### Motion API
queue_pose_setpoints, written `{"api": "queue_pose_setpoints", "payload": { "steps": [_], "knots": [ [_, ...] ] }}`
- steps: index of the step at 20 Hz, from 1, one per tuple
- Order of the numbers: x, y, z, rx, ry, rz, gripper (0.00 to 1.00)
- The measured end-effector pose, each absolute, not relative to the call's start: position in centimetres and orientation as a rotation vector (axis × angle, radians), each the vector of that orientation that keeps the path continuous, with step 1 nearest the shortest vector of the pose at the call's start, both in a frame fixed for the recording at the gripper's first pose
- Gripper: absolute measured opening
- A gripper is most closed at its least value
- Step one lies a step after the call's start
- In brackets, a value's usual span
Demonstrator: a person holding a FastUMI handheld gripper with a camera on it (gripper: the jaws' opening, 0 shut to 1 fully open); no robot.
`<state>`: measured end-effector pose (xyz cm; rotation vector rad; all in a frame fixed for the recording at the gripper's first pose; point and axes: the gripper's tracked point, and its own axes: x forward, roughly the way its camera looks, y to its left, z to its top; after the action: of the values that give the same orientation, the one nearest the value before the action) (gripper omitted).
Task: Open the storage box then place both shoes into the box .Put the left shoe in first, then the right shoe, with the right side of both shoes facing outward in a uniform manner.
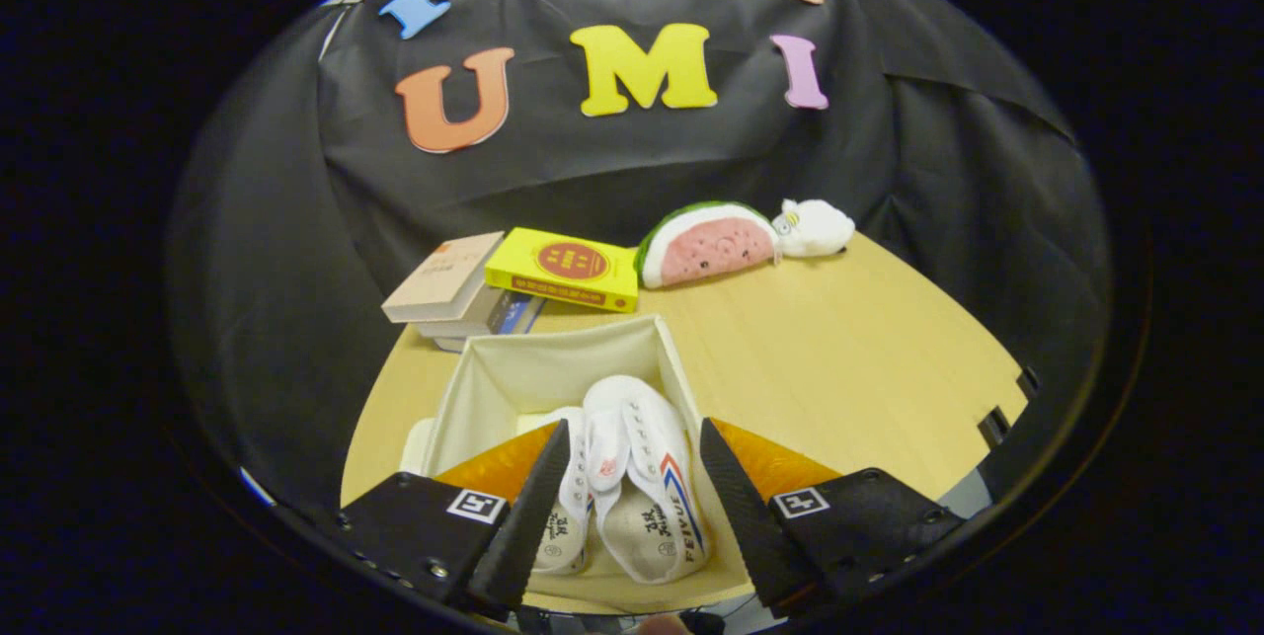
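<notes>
two white canvas shoes [632, 477] lie side by side in the open storage box [494, 388], a cream fabric bin standing on the wooden table [849, 368] near its front edge, toward the left corner; the shoes' heels point toward the gripper and their toes toward the box's far wall. the shoe on the right shows a red and blue stripe along its outer side, close to the box's right wall; the other shoe is partly hidden behind the left finger

the gripper [632, 462] hovers above the near end of the box with its fingers spread wide apart and nothing gripped; both shoes show in the gap between them, and neither finger touches a shoe as far as can be seen

beyond the box, along the table's back edge, sits a small stack of books [464, 304] with a yellow book [565, 268] leaning across it, just past the box's far wall. to the right of them are a watermelon-slice plush [706, 245] and a small white plush toy [818, 226], touching each other. the right half of the table is bare wood
</notes>
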<state>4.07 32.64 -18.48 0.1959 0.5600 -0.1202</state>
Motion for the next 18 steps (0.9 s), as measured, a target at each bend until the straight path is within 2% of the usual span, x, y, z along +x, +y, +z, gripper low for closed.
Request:
{"api": "queue_pose_setpoints", "payload": {
  "steps": [3,9,14,18],
  "knots": [
    [3.7,30.6,-14.9,0.160,0.481,-0.077,0.87],
    [4.7,22.5,-9.2,0.135,0.380,-0.109,0.94],
    [4.5,13.6,-3.1,0.097,0.235,-0.147,0.94],
    [4.4,8.7,-0.4,0.096,0.189,-0.137,0.93]
  ]
}}
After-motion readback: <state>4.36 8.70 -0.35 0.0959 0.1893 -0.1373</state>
